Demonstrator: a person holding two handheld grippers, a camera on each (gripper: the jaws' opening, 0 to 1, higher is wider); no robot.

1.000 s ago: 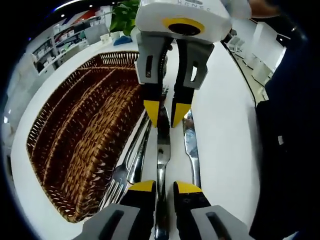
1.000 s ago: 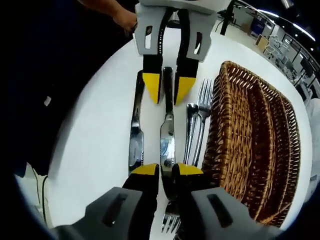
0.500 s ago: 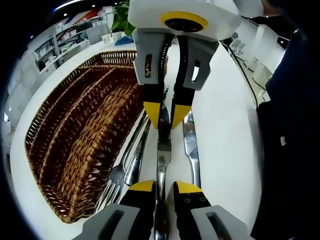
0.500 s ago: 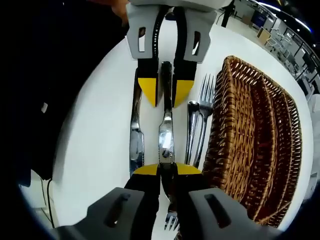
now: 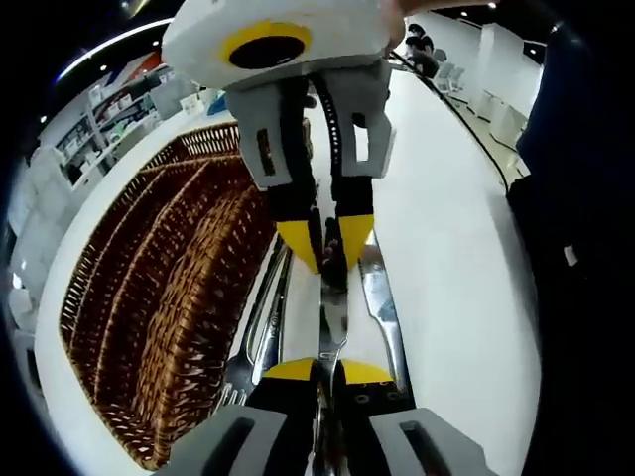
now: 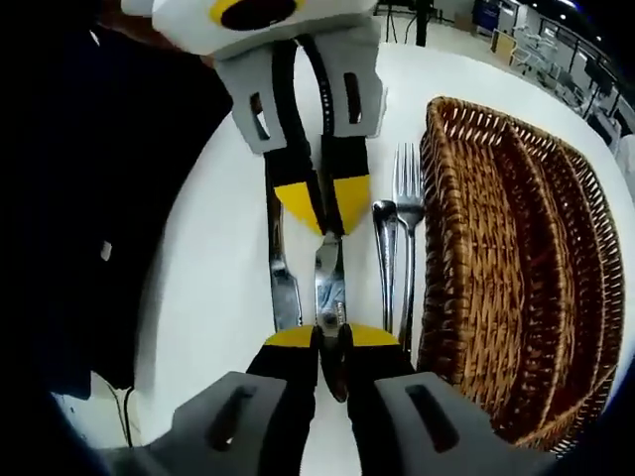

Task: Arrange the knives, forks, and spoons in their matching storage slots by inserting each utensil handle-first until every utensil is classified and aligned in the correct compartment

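Gripping one knife (image 6: 329, 288) from opposite ends: left gripper (image 5: 327, 369) and right gripper (image 6: 331, 335) both have jaws closed on it, over the white table (image 5: 451, 297). Open tabletop lies on the side away from the wicker basket (image 6: 516, 258). Second knife (image 6: 281, 283), spoon (image 6: 384, 253) and fork (image 6: 407, 238) lie alongside, partly hidden by jaws. Basket compartments look bare.
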